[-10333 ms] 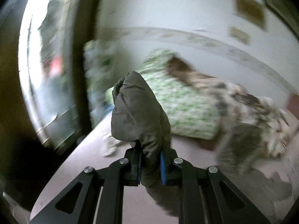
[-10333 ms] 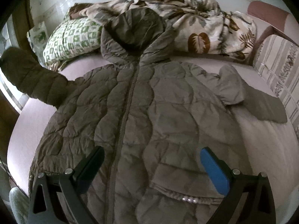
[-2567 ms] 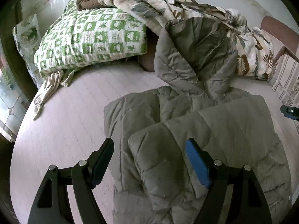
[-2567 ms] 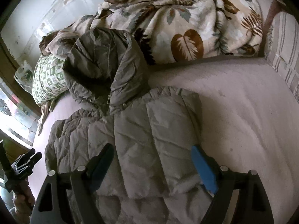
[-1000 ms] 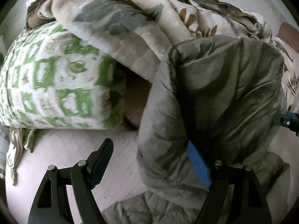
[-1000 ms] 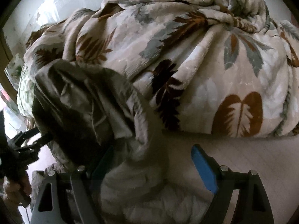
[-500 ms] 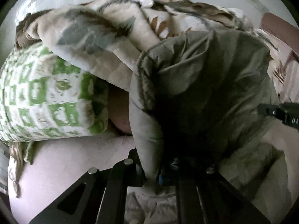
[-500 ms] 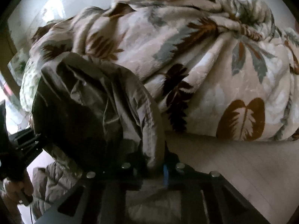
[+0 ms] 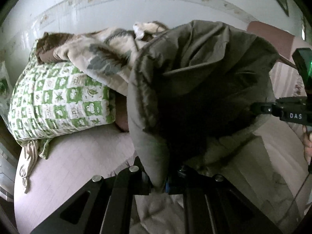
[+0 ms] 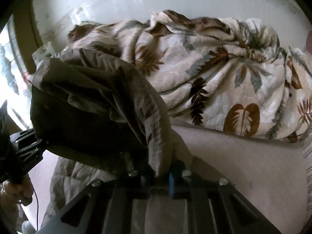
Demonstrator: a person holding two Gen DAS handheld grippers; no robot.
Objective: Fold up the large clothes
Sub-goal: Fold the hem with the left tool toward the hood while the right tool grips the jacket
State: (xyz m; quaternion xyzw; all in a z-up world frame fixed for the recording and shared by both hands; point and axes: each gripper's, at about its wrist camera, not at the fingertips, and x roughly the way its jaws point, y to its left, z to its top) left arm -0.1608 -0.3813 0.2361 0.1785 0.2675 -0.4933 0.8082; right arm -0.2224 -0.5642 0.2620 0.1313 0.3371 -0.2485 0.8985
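**Hood pinched at both rims, with soft bedding close behind**

The left gripper [image 9: 159, 183] is clamping narrowly on one rim of the olive hood [image 9: 195, 74], and the right gripper [image 10: 162, 177] is pinching the opposite rim, so the hood is hanging open between them above the mattress [image 9: 74, 165]. The rest of the quilted jacket [image 9: 243, 167] is lying flat on the mattress below, towards its near edge. Behind the hood, along the far edge by the wall, the leaf-print blanket [image 10: 224, 74] is bunching up just beside the fabric, and the green checked pillow [image 9: 58, 105] is sitting at the far left corner.

The risks, as I judge them: each grip is biting only a thin strip of slippery shell, so a quick pull could be letting one rim slide out and leaving the hood lopsided. If the hands are pulling unevenly, the hood will likely be landing skewed over the folded body. Dragging rather than lifting could be tugging the tidy sleeves and panels out of place, and the hood could be catching the blanket's edge.
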